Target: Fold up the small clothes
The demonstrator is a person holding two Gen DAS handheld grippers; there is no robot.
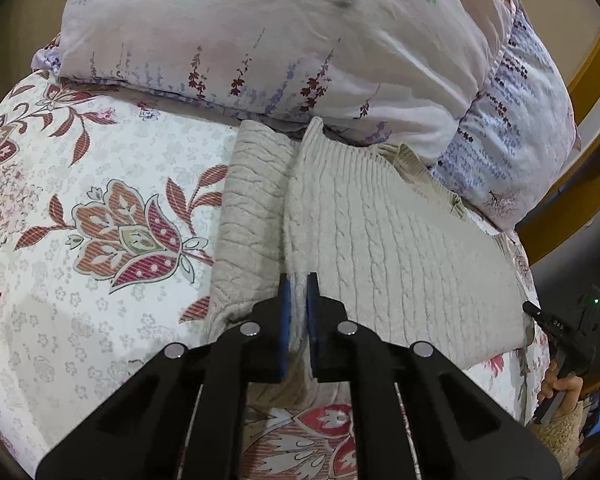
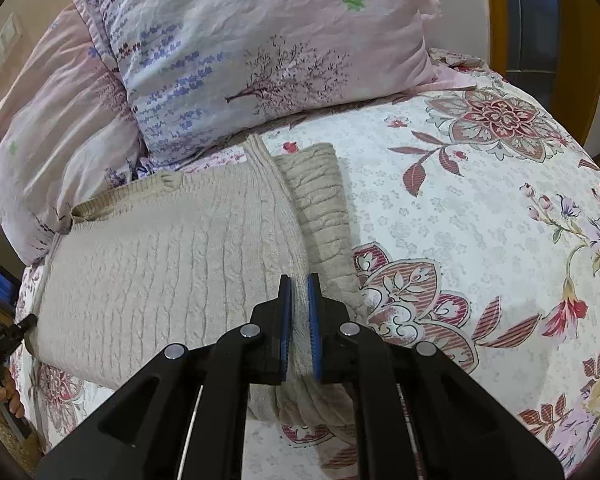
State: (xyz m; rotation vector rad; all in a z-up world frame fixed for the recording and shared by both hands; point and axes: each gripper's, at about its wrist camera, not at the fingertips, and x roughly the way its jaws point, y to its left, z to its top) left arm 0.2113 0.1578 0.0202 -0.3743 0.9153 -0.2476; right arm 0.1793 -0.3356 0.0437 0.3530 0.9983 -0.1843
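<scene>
A cream cable-knit sweater lies flat on the floral bedsheet, its sleeves folded along the sides. My left gripper is shut on the sweater's fabric at its left side, next to the folded left sleeve. In the right wrist view the sweater spreads to the left. My right gripper is shut on the fabric at the sweater's right side, beside the folded right sleeve. The other gripper shows at the far edge of each view.
Pink and lavender pillows lie just beyond the sweater's collar end. The bedsheet stretches out on both sides. A yellow wooden frame stands past the bed.
</scene>
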